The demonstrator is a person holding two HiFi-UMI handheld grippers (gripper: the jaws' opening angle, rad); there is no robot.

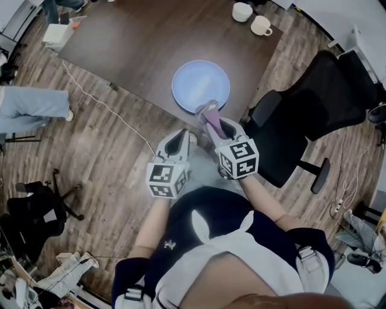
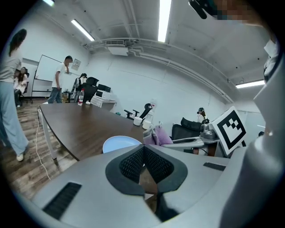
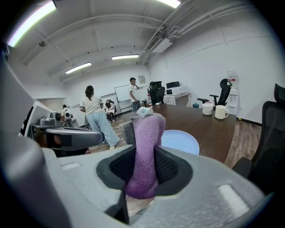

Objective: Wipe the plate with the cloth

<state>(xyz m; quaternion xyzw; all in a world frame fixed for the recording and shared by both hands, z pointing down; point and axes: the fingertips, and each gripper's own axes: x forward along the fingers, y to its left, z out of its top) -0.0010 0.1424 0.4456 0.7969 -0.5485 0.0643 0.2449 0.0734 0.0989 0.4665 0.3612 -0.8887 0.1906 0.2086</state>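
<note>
The right gripper (image 3: 144,153) pinches the cloth (image 3: 146,129) mid-fold (soft, light, likely floppy); the left gripper (image 2: 143,149) is closed, empty. The plate (image 1: 201,86), smooth and probably breakable, sits near the table (image 1: 139,48) edge, just ahead.

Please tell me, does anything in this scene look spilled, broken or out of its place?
Nothing stands out. The blue plate lies flat and whole on the table, close to its near edge. The purple cloth is clamped in the right gripper. The two white cups stand upright, and no spill shows.
</note>
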